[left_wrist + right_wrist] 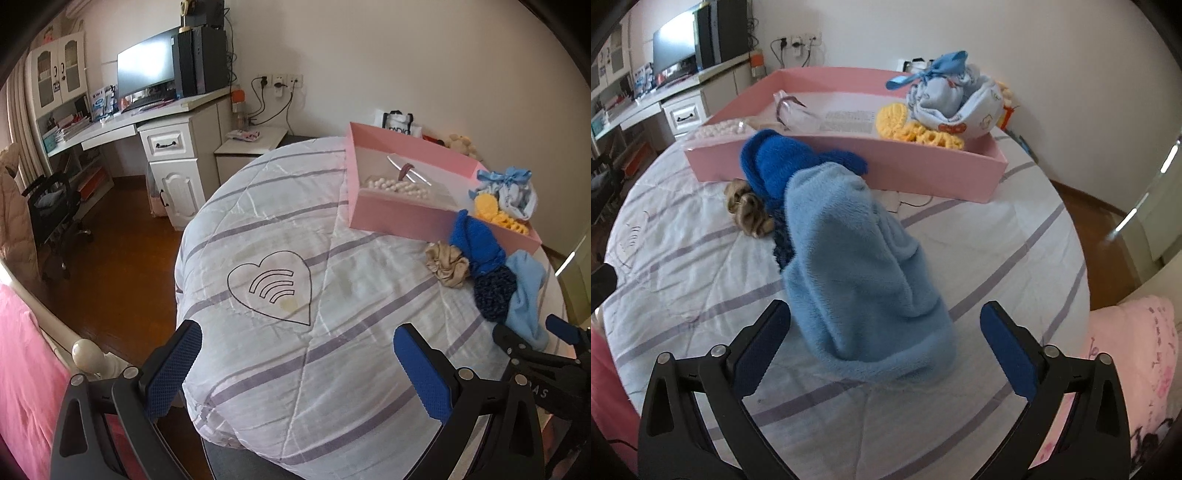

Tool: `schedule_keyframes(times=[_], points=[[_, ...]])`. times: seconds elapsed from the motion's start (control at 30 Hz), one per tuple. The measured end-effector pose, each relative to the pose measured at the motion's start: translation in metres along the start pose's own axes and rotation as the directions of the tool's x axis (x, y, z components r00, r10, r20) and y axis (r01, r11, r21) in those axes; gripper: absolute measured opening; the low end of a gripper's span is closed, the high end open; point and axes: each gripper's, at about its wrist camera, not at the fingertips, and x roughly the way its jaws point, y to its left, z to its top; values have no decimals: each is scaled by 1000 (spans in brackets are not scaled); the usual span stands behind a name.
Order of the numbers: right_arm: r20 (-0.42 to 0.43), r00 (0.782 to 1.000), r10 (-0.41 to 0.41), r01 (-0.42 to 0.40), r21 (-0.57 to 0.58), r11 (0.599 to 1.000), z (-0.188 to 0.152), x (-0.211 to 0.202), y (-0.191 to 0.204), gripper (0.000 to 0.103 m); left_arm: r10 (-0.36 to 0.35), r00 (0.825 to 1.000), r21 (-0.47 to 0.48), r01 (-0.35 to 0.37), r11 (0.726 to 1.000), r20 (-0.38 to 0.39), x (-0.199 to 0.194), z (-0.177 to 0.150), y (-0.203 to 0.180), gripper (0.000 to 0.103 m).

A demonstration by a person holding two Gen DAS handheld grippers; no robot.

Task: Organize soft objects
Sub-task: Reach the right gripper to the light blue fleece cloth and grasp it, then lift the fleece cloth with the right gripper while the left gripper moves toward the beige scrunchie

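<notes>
A light blue fleece cloth lies on the striped quilt, its near end between the wide-apart fingers of my right gripper, which is open and does not press it. Behind it lie a royal blue knit piece, a dark blue crochet piece and a beige scrunchie. The pink tray holds a yellow crochet item and a baby-print bundle with a blue bow. My left gripper hangs open over bare quilt, to the left of the pile.
White beads and a clear packet lie in the tray's left part. A desk with a monitor and drawers stands beyond the bed. Wooden floor lies to the left. A pink pillow sits at the right edge.
</notes>
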Motion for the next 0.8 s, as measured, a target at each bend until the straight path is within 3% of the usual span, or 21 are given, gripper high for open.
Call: schedule_keyframes(times=[0.1, 0.17, 0.27, 0.33, 0.43, 0.5, 0.6, 0.63, 0.67, 0.7, 0.73, 0.8], points=[[-14, 1000, 0, 1, 27, 1000, -1, 3, -9, 82, 1, 1000, -5, -1, 1000, -6, 3, 0, 3, 103], [-7, 999, 32, -31, 69, 997, -2, 3, -19, 58, 0, 1000, -5, 0, 1000, -10, 4, 0, 3, 103], [3, 998, 68, -68, 108, 992, -2, -1, -32, 33, -1, 1000, -1, 1, 1000, -12, 4, 0, 2, 103], [18, 996, 84, -86, 121, 989, -4, -7, -39, 24, -4, 1000, 4, 4, 1000, -11, 4, 0, 1, 103], [38, 998, 59, -63, 118, 991, -6, -20, -48, 20, -8, 1000, 16, 8, 1000, -10, 3, -1, -2, 103], [55, 998, 43, -48, 109, 993, -7, -28, -53, 20, -9, 1000, 24, 9, 1000, -9, 2, -1, -4, 103], [59, 998, 38, -44, 104, 994, -10, -40, -57, 29, -15, 1000, 28, 16, 999, -15, 2, -1, -6, 103], [53, 998, 43, -48, 104, 993, -12, -41, -58, 47, -24, 1000, 27, 24, 999, -19, 3, -2, -6, 103], [45, 998, 41, -45, 101, 994, -12, -40, -59, 74, -30, 999, 26, 30, 999, -22, 3, -1, -6, 103], [49, 998, 30, -35, 100, 994, -14, -40, -58, 86, -33, 999, 26, 34, 999, -24, 3, -1, -7, 103], [57, 998, 5, -10, 98, 995, -14, -38, -57, 93, -33, 999, 28, 34, 999, -26, 4, -1, -8, 103], [45, 998, -47, 43, 84, 996, -11, -31, -53, 93, -25, 999, 35, 26, 999, -26, 4, -1, -9, 103]])
